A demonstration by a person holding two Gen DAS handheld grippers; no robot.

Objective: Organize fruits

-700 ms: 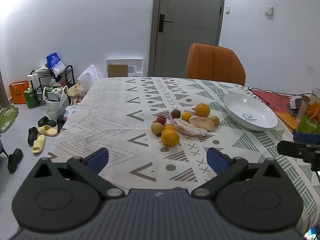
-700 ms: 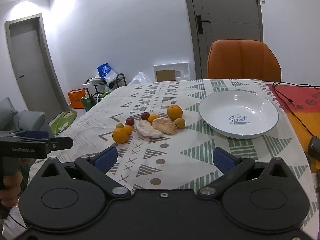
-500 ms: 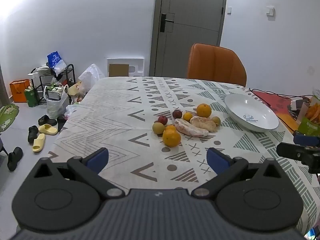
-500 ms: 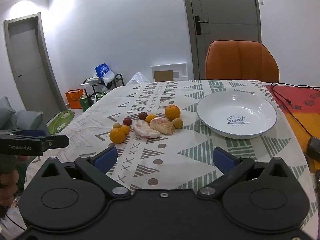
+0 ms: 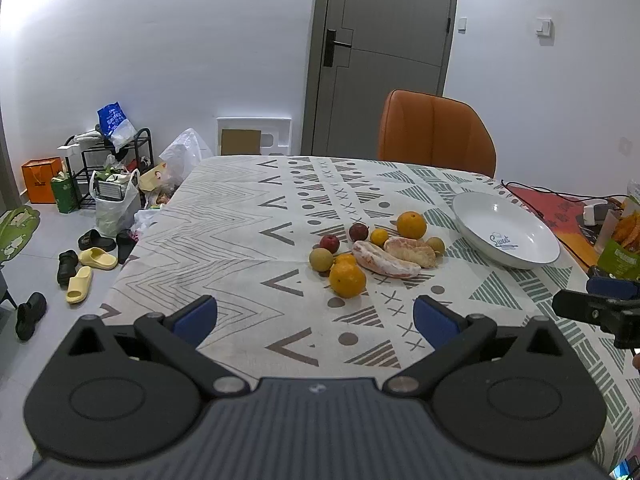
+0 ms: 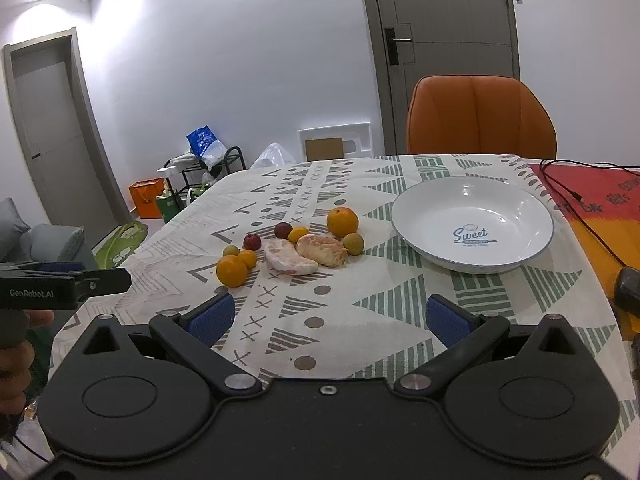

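left gripper (image 5: 315, 316) level above near table edge, jaws spread wide, empty, right gripper (image 6: 327, 318) likewise agape, both facing fruit cluster (image 6: 292, 246) beside white bowl (image 6: 472, 200)

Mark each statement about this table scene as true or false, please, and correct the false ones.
1. The plate holds no fruit. True.
2. Both grippers, left and right, are open and hold nothing. True.
3. The two peeled pieces lie inside the plate. False: they lie on the tablecloth, among the other fruit.
4. The chair behind the table is blue. False: it is orange.
5. The largest orange is the fruit nearest the right gripper. False: a smaller orange is nearer.
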